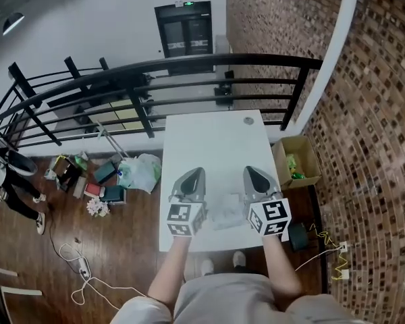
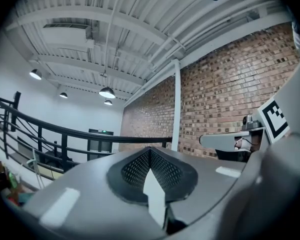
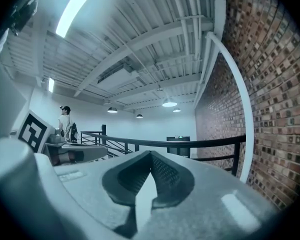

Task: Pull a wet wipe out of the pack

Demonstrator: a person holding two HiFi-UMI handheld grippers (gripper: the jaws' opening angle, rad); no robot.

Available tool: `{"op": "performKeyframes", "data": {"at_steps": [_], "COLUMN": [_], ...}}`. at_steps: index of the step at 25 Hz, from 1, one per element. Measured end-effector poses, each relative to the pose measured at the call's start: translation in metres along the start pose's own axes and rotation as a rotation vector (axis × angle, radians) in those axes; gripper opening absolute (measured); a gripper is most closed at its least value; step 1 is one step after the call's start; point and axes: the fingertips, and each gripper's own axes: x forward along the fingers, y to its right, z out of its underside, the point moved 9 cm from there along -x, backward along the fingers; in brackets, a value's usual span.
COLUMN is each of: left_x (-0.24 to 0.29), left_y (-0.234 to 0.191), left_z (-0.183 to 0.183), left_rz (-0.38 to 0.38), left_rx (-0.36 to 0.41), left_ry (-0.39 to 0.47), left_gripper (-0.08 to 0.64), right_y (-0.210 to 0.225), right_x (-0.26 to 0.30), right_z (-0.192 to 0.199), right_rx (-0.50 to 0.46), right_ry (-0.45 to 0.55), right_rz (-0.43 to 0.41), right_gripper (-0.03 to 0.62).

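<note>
On the white table (image 1: 216, 140), near its front edge, lies a pale, crinkly wet wipe pack (image 1: 227, 212). It sits between my two grippers, partly hidden by their marker cubes. My left gripper (image 1: 196, 171) hovers just left of the pack, and my right gripper (image 1: 249, 169) just right of it. Both point away from me, over the table. In the left gripper view the left gripper (image 2: 150, 150) has its ribbed pads closed together with nothing between them. The right gripper (image 3: 151, 154) looks the same in its own view. Neither gripper view shows the pack.
A small round object (image 1: 248, 121) sits at the table's far edge. A black railing (image 1: 189, 69) runs behind the table. An open cardboard box (image 1: 298, 160) stands on the floor to the right, with bags and clutter (image 1: 115, 174) on the left.
</note>
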Motion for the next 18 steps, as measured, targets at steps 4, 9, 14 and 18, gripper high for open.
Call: {"op": "performKeyframes", "data": {"at_steps": [4, 9, 14, 18], "left_x": [0.012, 0.021, 0.021, 0.021], "left_y": [0.007, 0.015, 0.015, 0.014], "left_z": [-0.005, -0.010, -0.002, 0.008], "left_rz": [0.006, 0.023, 0.037, 0.072], "left_rx": [0.017, 0.054, 0.074, 0.085], "left_ry": [0.012, 0.033, 0.015, -0.020], "left_gripper": [0.015, 0.015, 0.015, 0.015], "right_y": [0.002, 0.006, 0.013, 0.025], "right_x": [0.009, 0.013, 0.009, -0.002], "right_z": [0.001, 0.006, 0.014, 0.025], "right_rx": [-0.002, -0.008, -0.012, -0.030], "right_ry": [-0.015, -0.028, -0.051, -0.094], "right_rz": [-0.026, -0.049, -0.066, -0.103], "right_gripper": [-0.009, -0.009, -0.009, -0.009]}}
